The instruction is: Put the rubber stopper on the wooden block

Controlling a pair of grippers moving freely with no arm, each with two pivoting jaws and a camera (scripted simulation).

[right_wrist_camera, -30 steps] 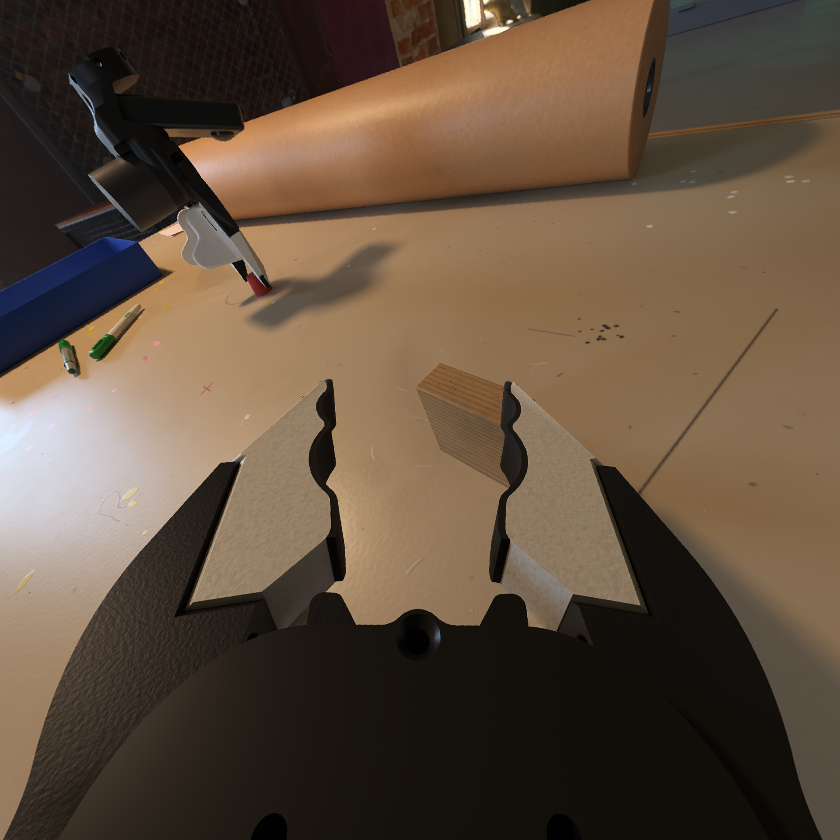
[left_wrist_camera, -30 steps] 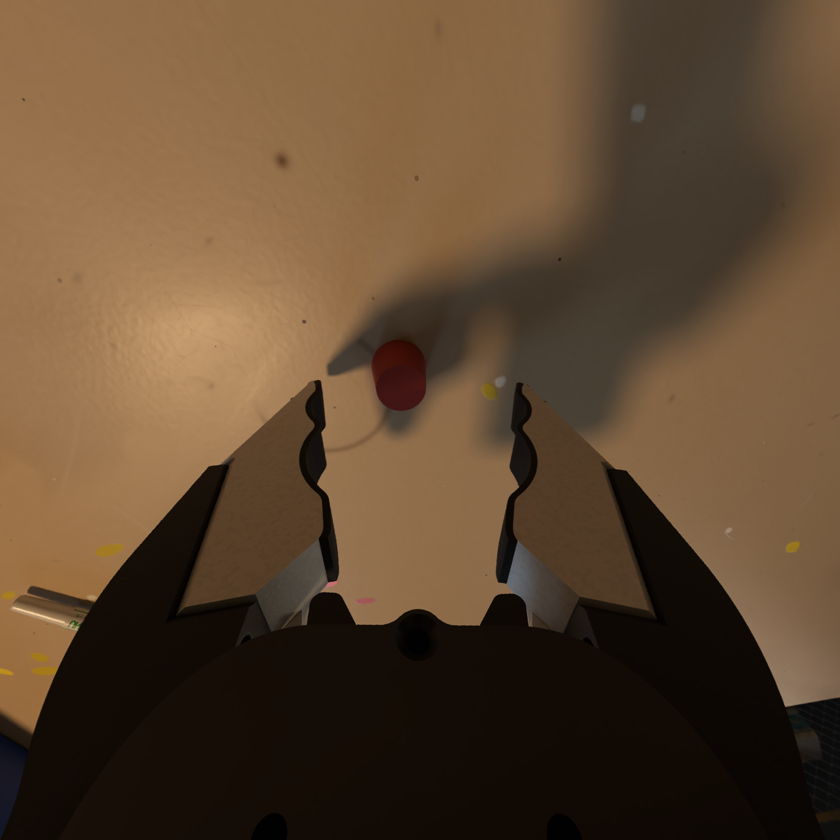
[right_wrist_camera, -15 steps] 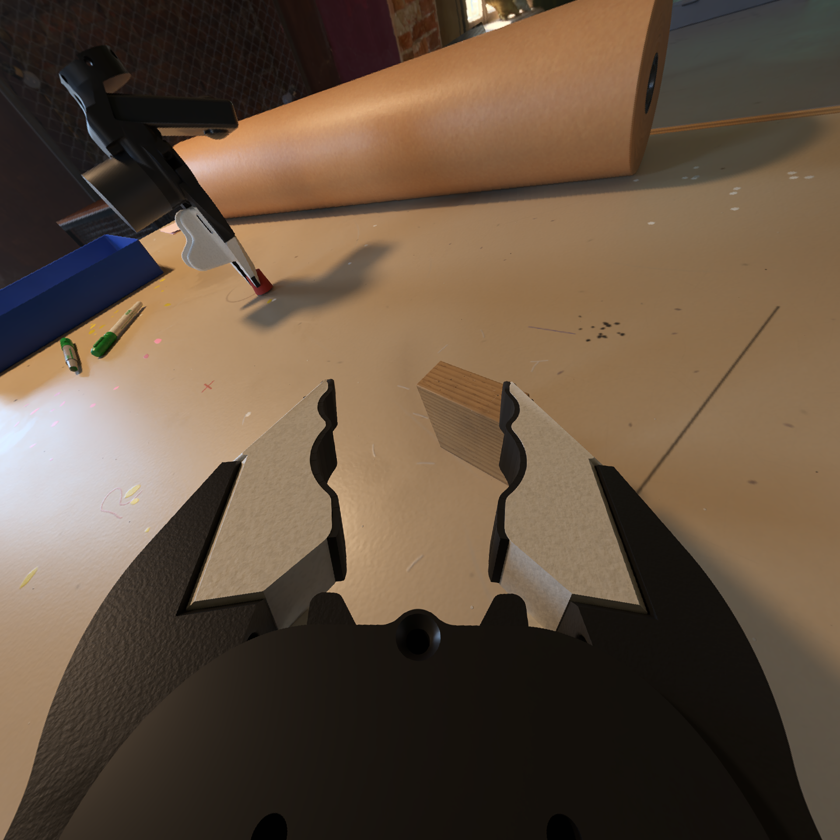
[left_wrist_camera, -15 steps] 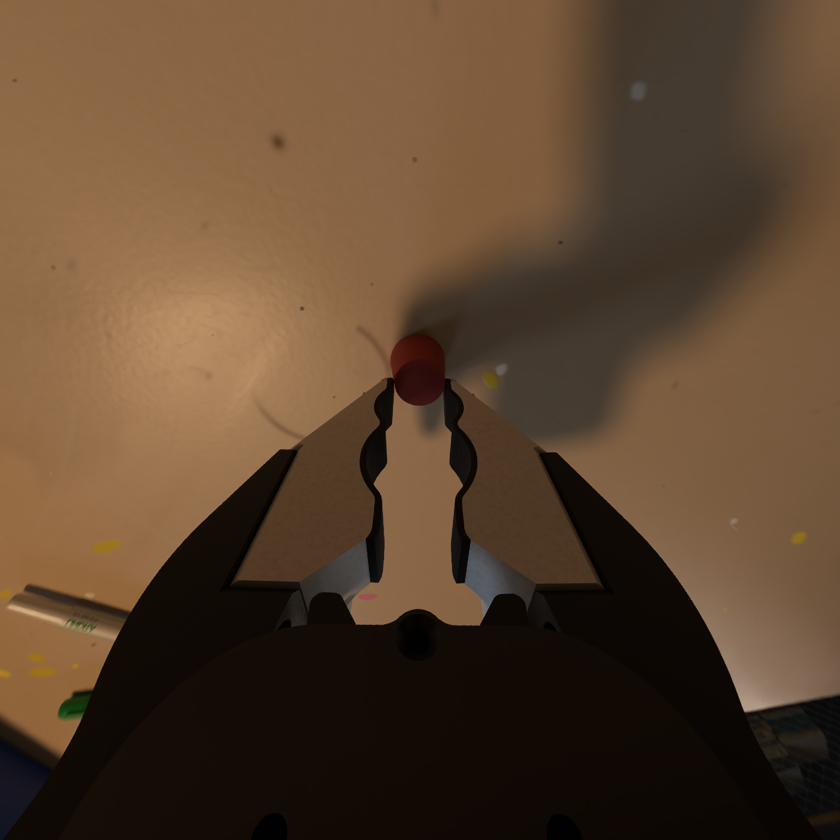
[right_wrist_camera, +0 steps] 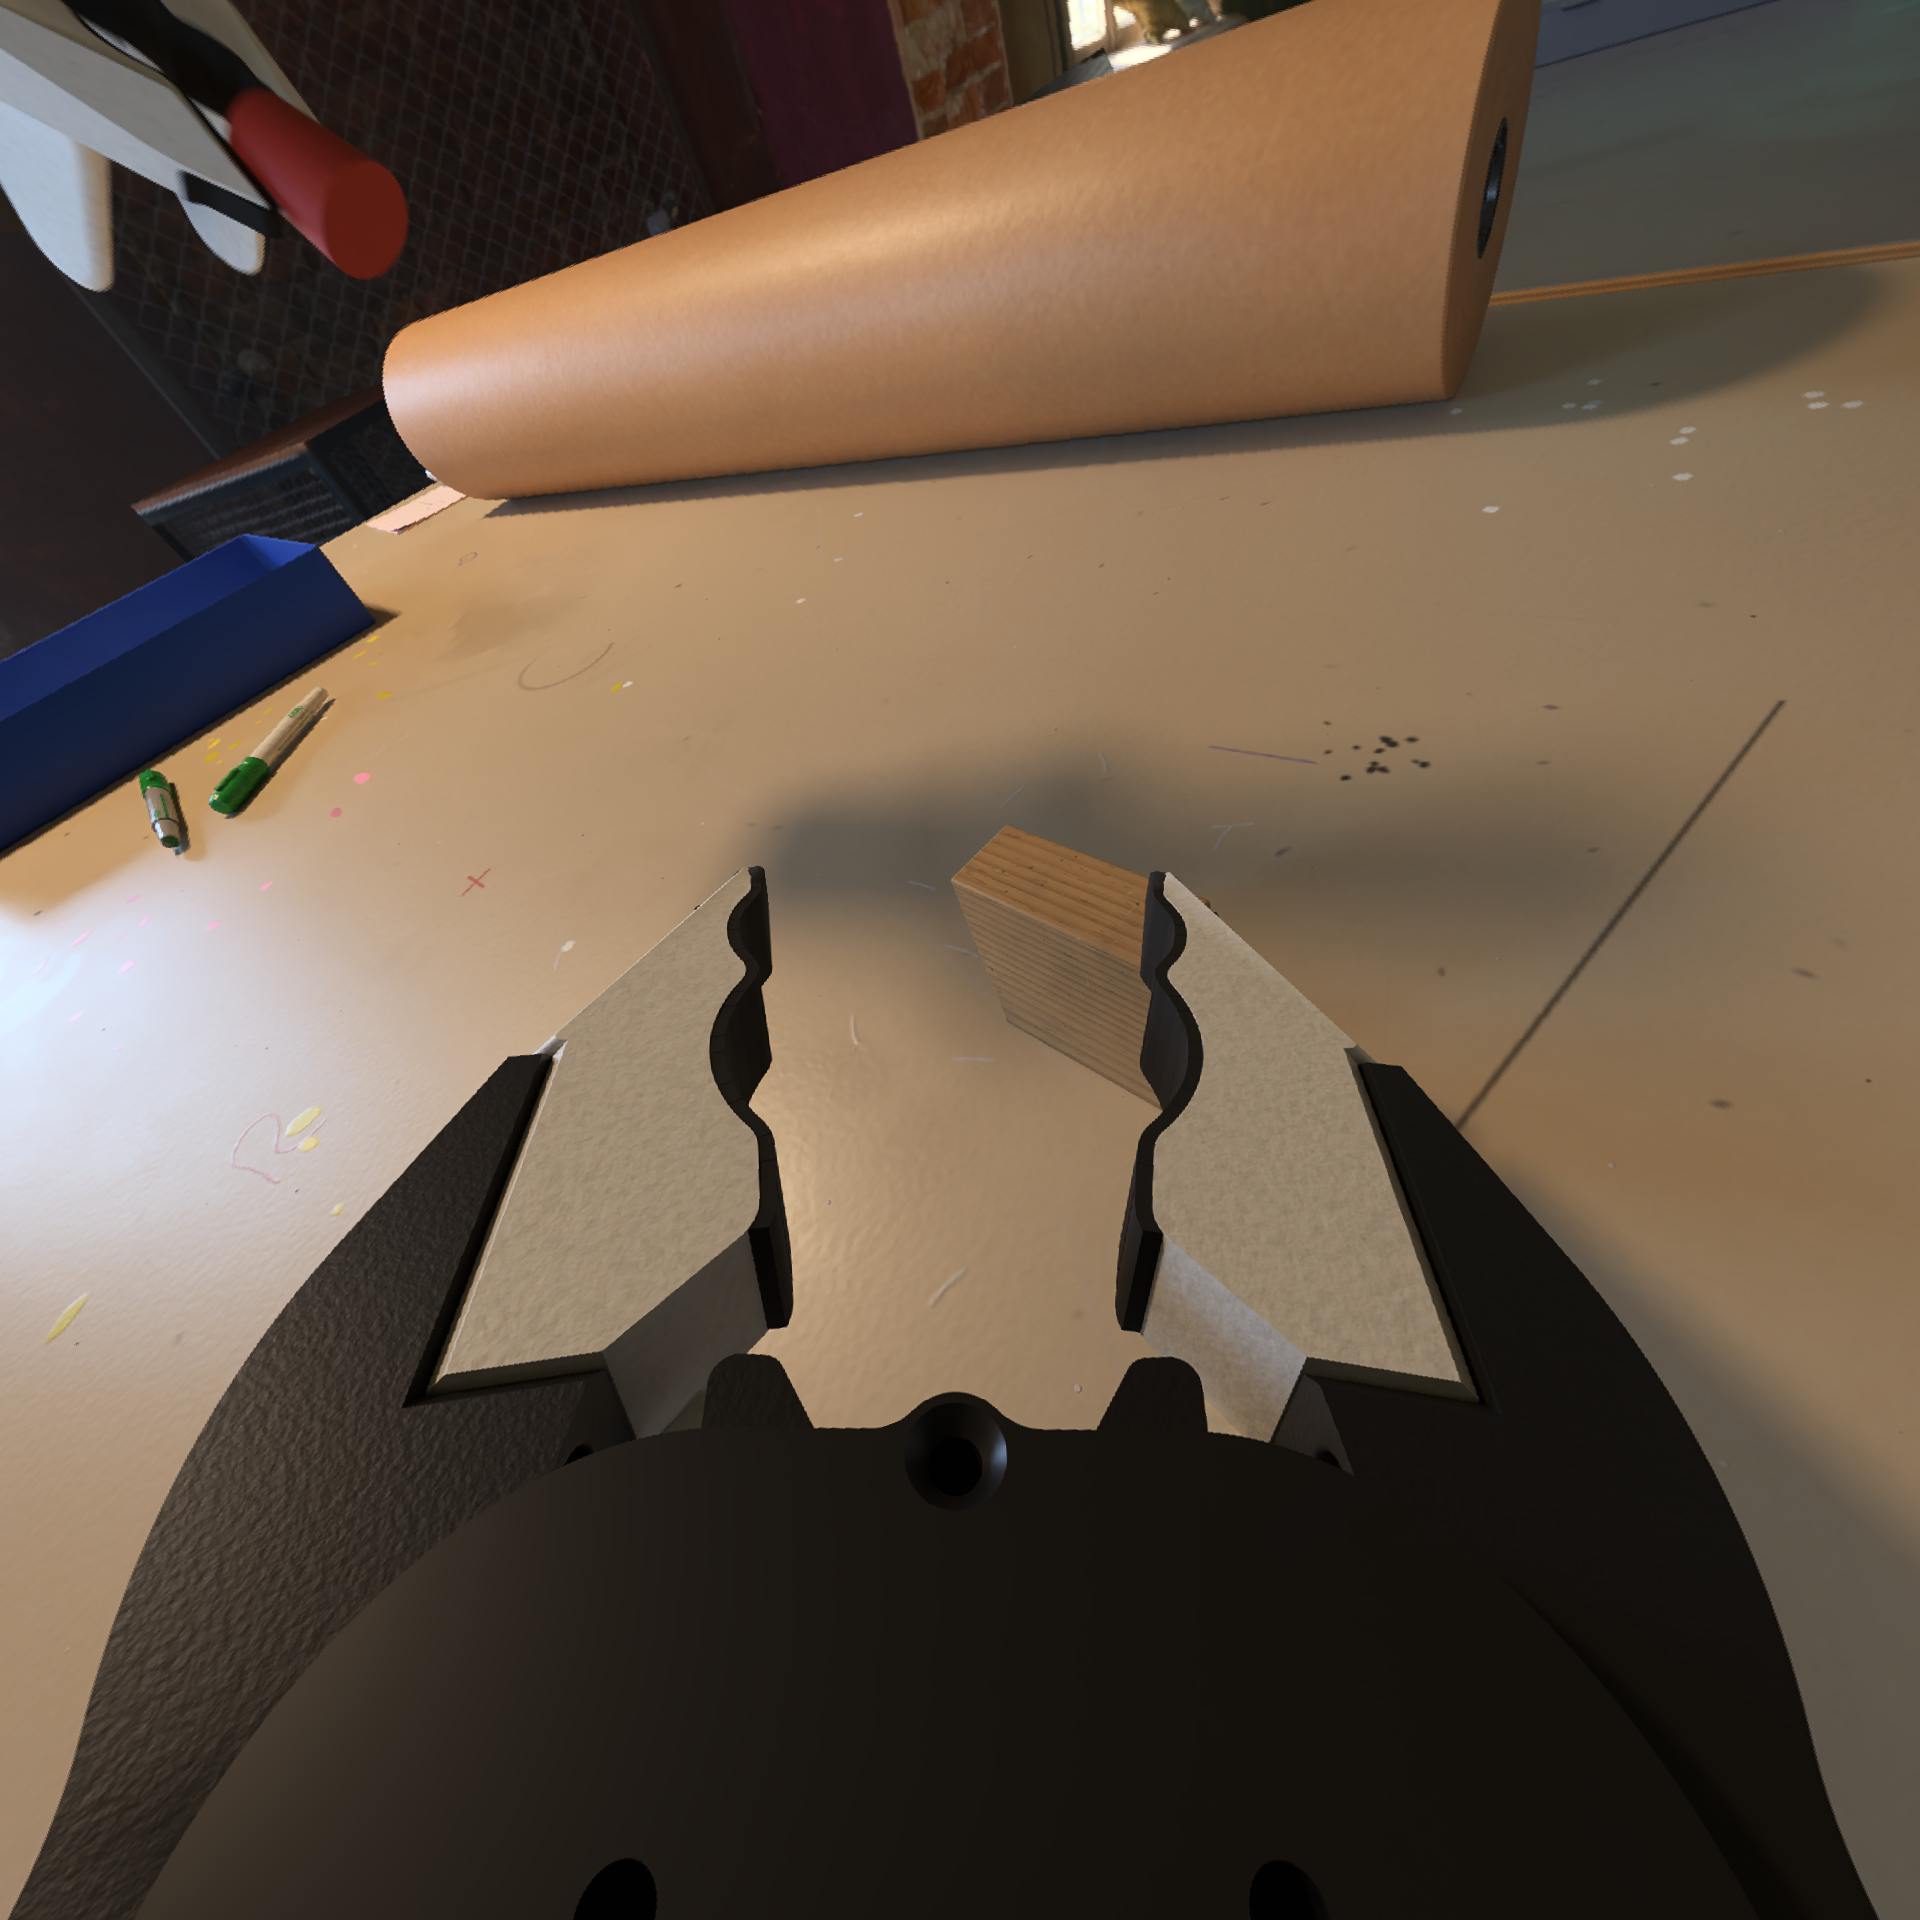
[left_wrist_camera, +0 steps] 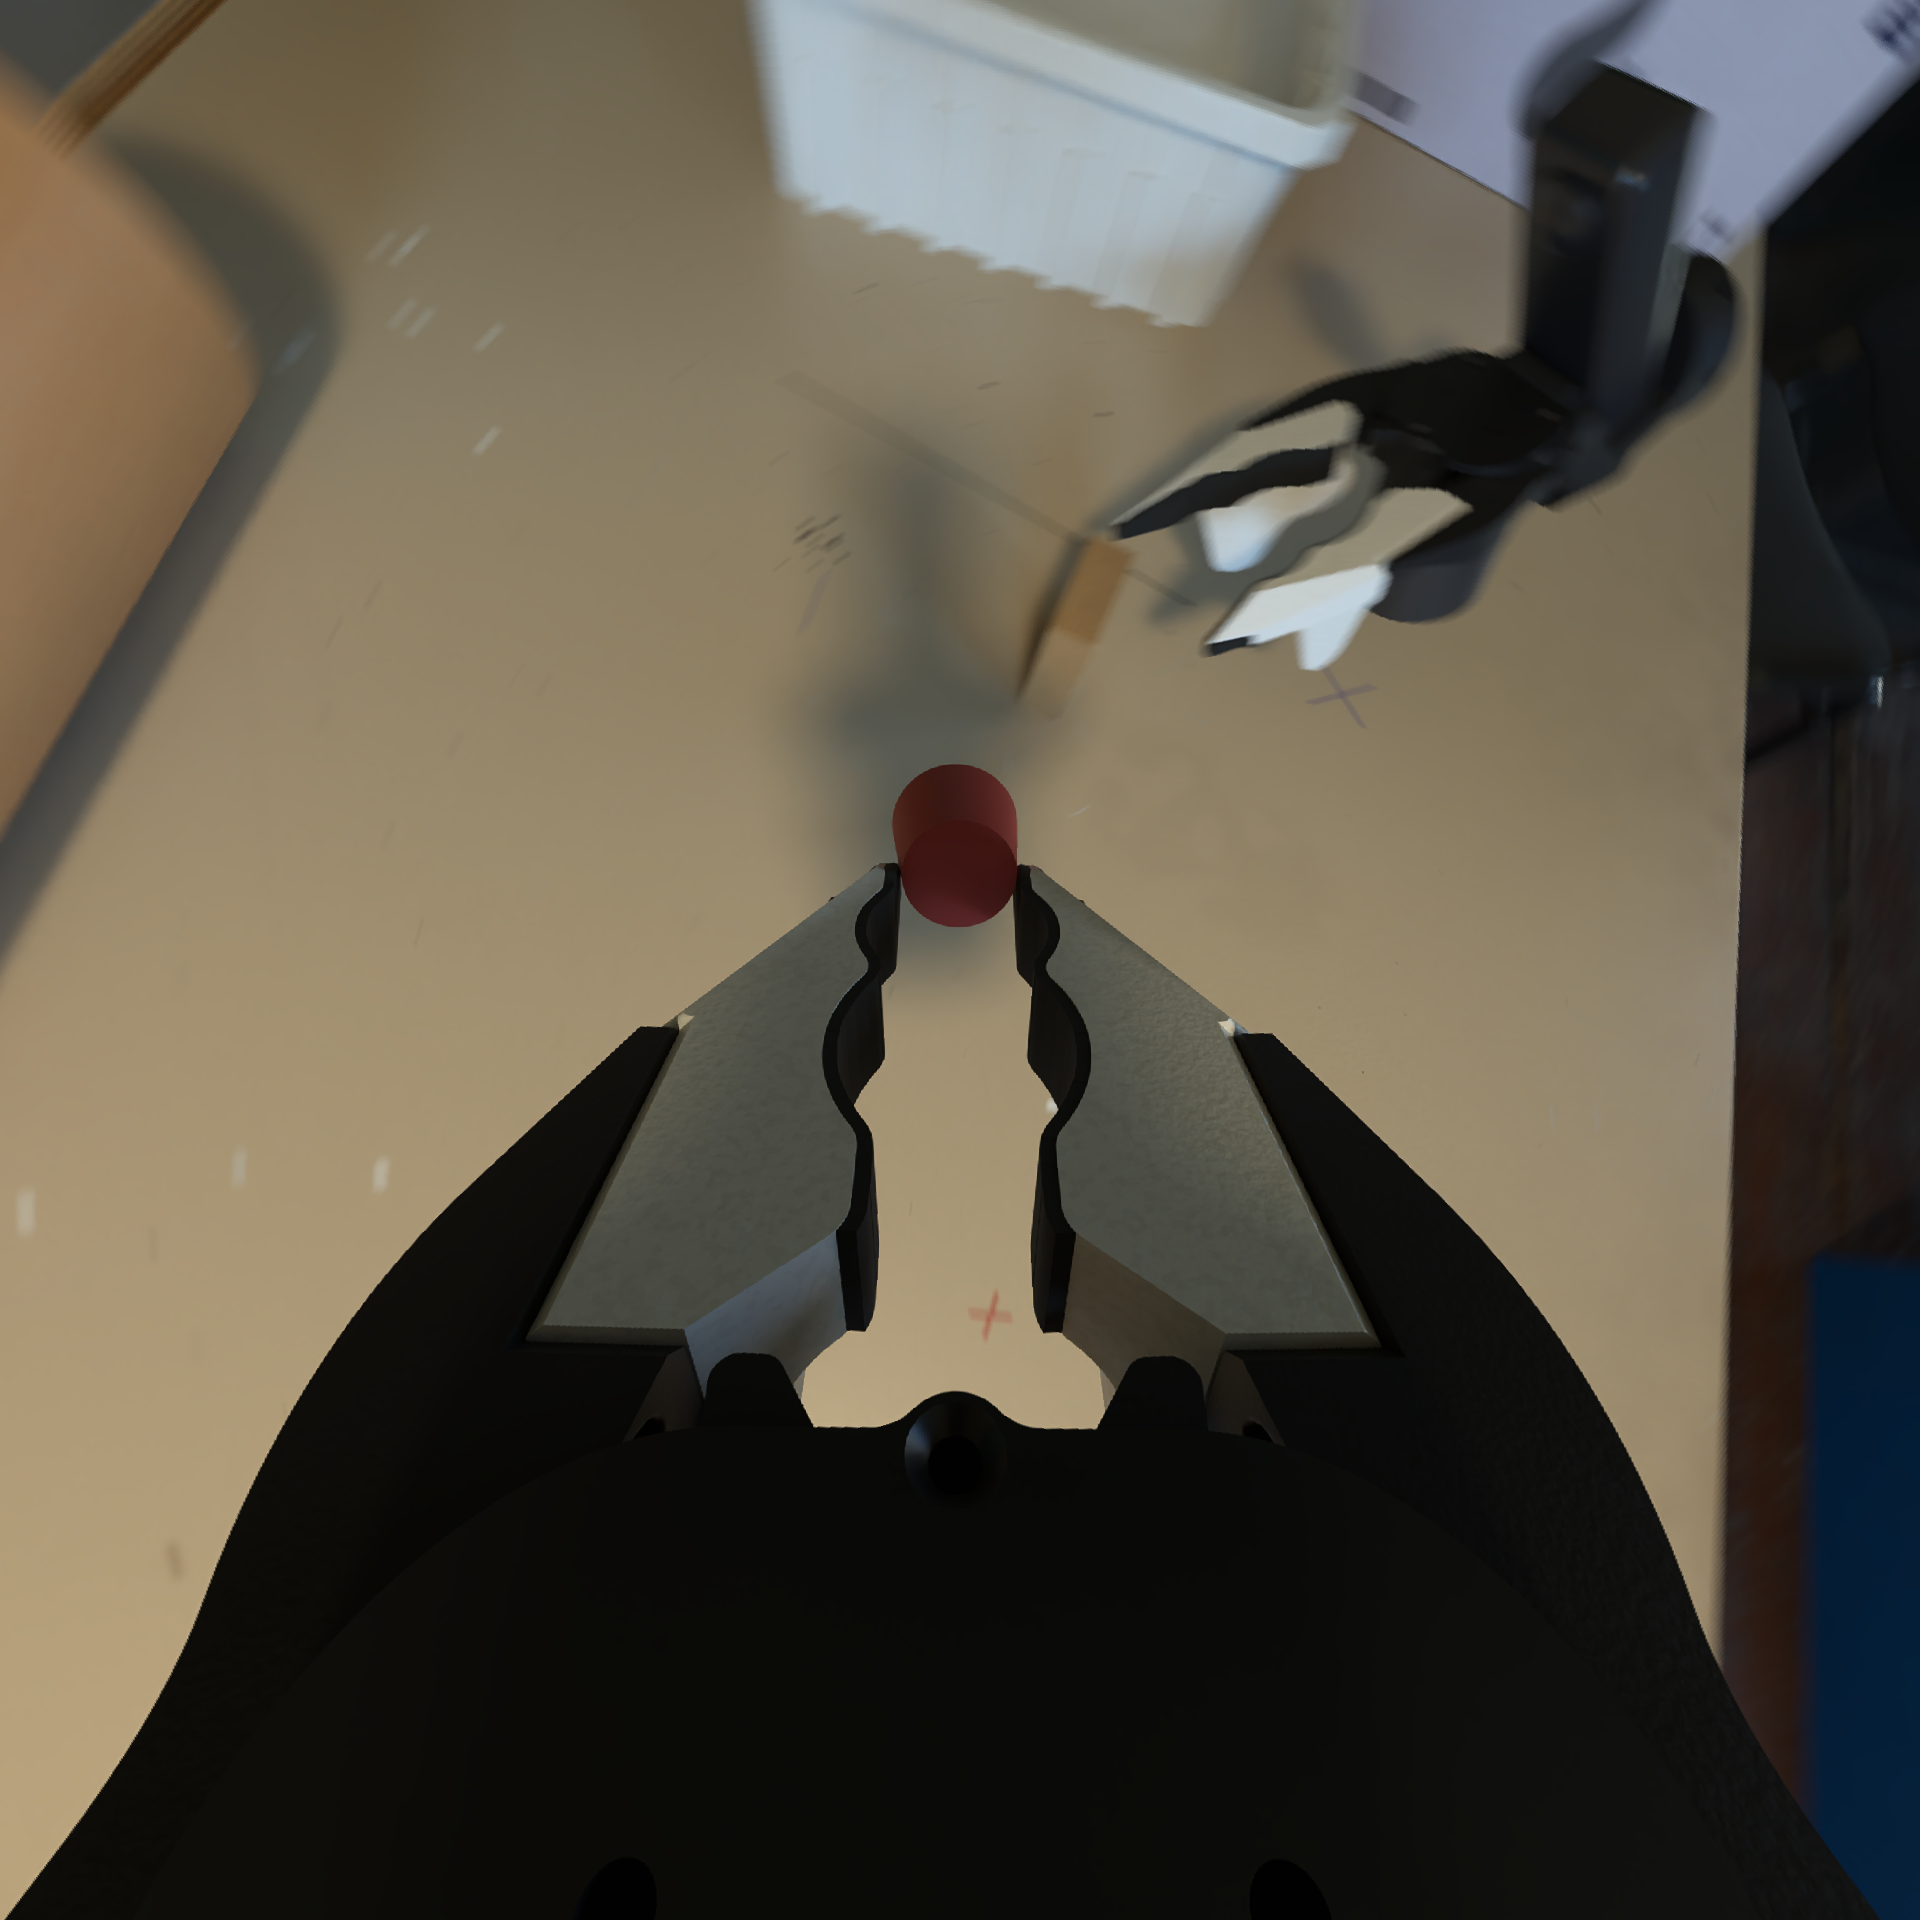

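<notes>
Lifted off the desk [right_wrist_camera: 1039, 623] since half a second ago, the rubber stopper [left_wrist_camera: 954, 844] now rides in the air, pinched at its near end between the fingertips of the left claw [left_wrist_camera: 954, 878]; earlier it sat on the surface by a pencilled arc. From the right wrist view the same red stopper [right_wrist_camera: 317, 187] shows at the top left corner, high above the desk and gripped by pale fingers [right_wrist_camera: 135, 114]. The right claw [right_wrist_camera: 954, 883] has kept its place, its jaws spread wide with nothing between them, its right fingertip just in front of the wooden block [right_wrist_camera: 1060, 945], which stands on the desk. In the left wrist view the block [left_wrist_camera: 1081, 613] lies ahead and to the right, blurred, with the right claw [left_wrist_camera: 1174, 582] beside it. A large brown paper roll [right_wrist_camera: 987, 291] lies beyond, a blue tray [right_wrist_camera: 177, 644] and two green markers [right_wrist_camera: 265, 753] to the left, and a white bin [left_wrist_camera: 1039, 177] stands farther off.
</notes>
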